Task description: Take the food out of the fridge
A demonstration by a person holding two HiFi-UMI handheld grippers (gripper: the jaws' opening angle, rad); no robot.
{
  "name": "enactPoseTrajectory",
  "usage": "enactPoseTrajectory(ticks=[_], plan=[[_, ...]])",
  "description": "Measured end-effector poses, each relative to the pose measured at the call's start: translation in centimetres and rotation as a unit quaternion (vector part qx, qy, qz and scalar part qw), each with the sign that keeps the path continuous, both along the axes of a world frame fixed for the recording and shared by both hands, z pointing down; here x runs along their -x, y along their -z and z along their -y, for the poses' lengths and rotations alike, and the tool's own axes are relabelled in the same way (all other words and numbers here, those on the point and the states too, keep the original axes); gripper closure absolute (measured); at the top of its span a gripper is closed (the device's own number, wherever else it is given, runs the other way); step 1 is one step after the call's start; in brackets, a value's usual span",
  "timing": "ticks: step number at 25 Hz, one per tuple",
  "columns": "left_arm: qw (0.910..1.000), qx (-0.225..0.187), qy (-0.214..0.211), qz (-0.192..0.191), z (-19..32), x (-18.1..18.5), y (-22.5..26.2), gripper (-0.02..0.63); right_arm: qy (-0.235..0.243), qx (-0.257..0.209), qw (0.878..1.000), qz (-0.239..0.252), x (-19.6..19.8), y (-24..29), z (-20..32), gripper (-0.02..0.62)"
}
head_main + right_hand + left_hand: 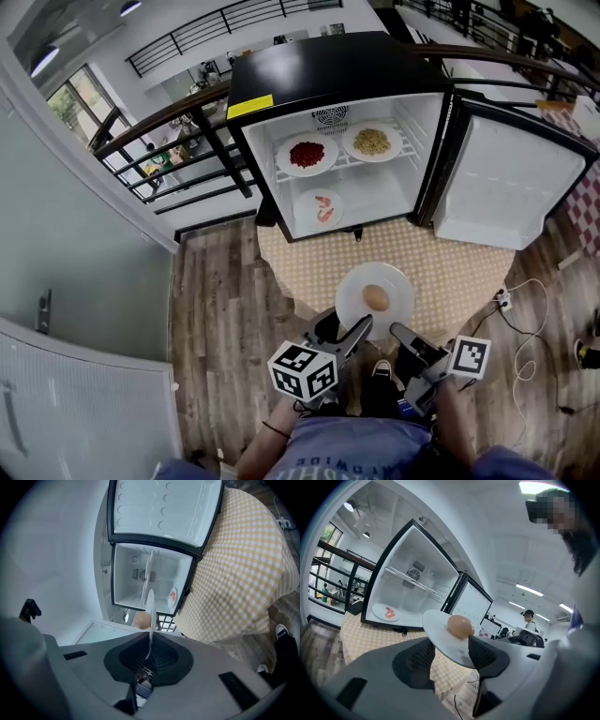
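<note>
A white plate (375, 298) carrying a brown egg-shaped food (376, 298) hangs over the checkered mat in front of the open fridge (337, 112). My left gripper (359, 325) is shut on the plate's near left rim, and my right gripper (397, 329) is shut on its near right rim. The left gripper view shows the plate (445, 639) tilted, with the food (461, 626) on it. The right gripper view has the plate (150, 616) edge-on between the jaws. Inside the fridge stay a plate of red food (307, 155), a plate of noodles (372, 142) and a plate of shrimp (324, 208).
The fridge door (511, 178) stands swung open to the right. The fridge sits on a yellow checkered mat (450, 272) over a wooden floor. A cable and power strip (506, 298) lie on the floor at right. A black railing (187, 141) runs behind at left.
</note>
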State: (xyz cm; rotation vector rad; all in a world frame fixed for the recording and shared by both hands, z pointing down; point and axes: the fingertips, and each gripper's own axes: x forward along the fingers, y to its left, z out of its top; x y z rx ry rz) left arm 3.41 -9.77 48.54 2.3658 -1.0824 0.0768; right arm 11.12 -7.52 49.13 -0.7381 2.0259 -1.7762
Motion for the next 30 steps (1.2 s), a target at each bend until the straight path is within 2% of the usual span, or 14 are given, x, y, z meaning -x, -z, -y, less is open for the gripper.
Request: enactPoseTrajectory(ticks=[8, 14, 23, 30], plan=[[0.9995, -0.001, -0.029, -0.010, -6.4, 5.9, -0.2, 0.377, -0.040, 0.005, 0.999, -0.001, 6.1, -0.4, -7.1, 0.571], [0.9977, 0.003, -0.067, -0.011, -11.1, 8.4, -0.9, 0.377, -0.075, 0.011, 0.997, -0.001, 8.8, -1.1, -12.4, 0.569], [0.9944, 0.003, -0.102, -0.024, -15.1, 9.1, -0.6, 0.377, -0.110, 0.001, 0.994, -0.016, 9.7, -0.5, -16.9, 0.569], [0.9939, 0.003, -0.106, -0.030, -16.9, 8.2, -0.1, 0.377, -0.114, -0.001, 0.993, -0.026, 8.8, 0.1, -18.7, 0.569]])
